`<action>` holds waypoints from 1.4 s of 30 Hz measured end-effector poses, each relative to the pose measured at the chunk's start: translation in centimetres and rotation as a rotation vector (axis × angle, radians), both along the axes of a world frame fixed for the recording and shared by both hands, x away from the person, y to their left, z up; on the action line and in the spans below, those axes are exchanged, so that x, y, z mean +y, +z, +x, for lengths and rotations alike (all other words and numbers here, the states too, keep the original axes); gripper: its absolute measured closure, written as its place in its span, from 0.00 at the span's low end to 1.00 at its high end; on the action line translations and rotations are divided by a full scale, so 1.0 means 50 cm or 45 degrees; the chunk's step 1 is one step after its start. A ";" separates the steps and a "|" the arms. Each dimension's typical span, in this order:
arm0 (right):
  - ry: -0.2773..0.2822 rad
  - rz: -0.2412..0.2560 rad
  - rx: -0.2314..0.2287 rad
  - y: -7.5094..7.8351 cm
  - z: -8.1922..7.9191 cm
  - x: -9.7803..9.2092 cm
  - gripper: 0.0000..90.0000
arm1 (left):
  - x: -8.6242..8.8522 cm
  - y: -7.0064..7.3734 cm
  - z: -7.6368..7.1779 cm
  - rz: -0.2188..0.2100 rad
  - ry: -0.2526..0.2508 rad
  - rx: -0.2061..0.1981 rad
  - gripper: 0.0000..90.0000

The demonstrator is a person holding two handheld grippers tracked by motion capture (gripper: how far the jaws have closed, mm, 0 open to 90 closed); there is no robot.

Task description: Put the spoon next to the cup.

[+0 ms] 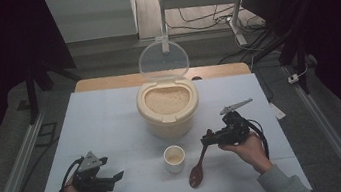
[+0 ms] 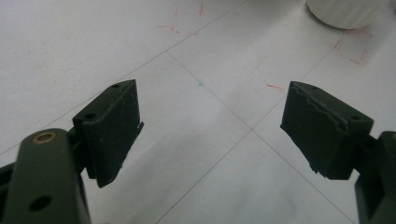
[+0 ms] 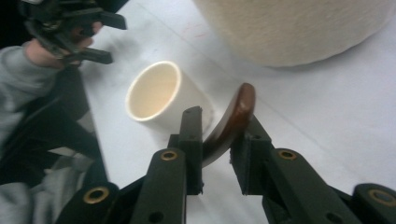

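Your right gripper point(image 1: 210, 138) has its jaws clenched on the wooden spoon point(image 1: 198, 169) at lower centre-right, its long axis slanting down-left beside the cup point(image 1: 175, 159), rice container point(image 1: 168, 107) above, while your left gripper point(image 1: 116, 177) idles released.

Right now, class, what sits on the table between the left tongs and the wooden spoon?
In the high view, a small cream cup stands between the left tongs and the brown wooden spoon.

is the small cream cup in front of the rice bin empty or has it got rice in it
Empty, as far as shows: the right gripper view looks into the small cream cup at bare inner wall, no grains. Its very bottom is hidden.
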State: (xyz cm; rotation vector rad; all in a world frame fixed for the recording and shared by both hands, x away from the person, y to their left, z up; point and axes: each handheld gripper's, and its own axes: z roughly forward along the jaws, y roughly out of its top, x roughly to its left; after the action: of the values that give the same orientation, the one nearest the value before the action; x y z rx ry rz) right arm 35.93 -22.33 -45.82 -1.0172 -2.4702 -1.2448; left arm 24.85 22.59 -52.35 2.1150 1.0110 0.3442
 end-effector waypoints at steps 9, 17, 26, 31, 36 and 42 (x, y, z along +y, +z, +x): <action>-0.038 -0.016 -0.101 -0.027 0.007 0.003 0.75 | 0.000 0.000 0.001 0.000 0.003 0.002 0.21; -0.100 -0.016 -0.168 -0.062 0.018 0.005 0.70 | 0.000 0.000 0.002 0.002 0.004 0.001 0.21; -0.159 -0.031 -0.180 -0.097 0.030 0.002 0.64 | 0.001 -0.001 0.002 0.001 0.007 0.002 0.22; -0.183 -0.081 -0.184 -0.109 0.036 0.005 0.59 | 0.000 0.000 0.001 0.004 0.005 0.000 0.21; -0.210 -0.139 -0.195 -0.117 0.039 0.010 0.54 | 0.000 -0.001 0.001 0.007 0.001 0.003 0.21; -0.238 -0.196 -0.200 -0.128 0.042 0.016 0.50 | 0.000 -0.001 0.000 0.006 0.003 0.002 0.21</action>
State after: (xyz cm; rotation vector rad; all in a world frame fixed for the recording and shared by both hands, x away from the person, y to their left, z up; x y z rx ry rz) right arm 38.05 -21.51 -52.22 -1.2606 -2.6777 -1.2459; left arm 24.87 22.62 -52.42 2.1186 1.0148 0.3464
